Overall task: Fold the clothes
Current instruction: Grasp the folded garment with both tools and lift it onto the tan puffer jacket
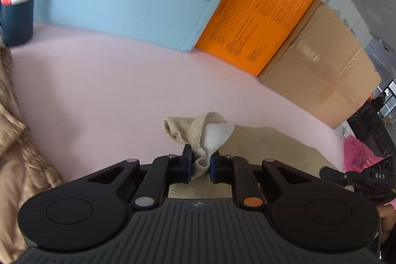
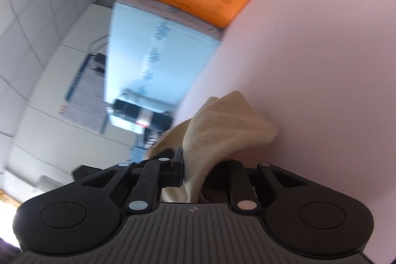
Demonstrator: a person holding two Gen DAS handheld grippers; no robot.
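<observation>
A pink surface (image 1: 104,81) carries a blue box (image 1: 128,4), an orange box (image 1: 257,21) and a cardboard box (image 1: 329,71) along its far edge. The beige garment (image 1: 267,147) lies on it. The left claw (image 1: 200,163) pinches its bunched edge; the right claw (image 2: 195,165) clenches another fold, lifted.

A storeroom-like workspace: taped cardboard box (image 1: 329,71), orange box (image 1: 257,16), blue box (image 1: 128,1), tiled wall (image 2: 29,16).
</observation>
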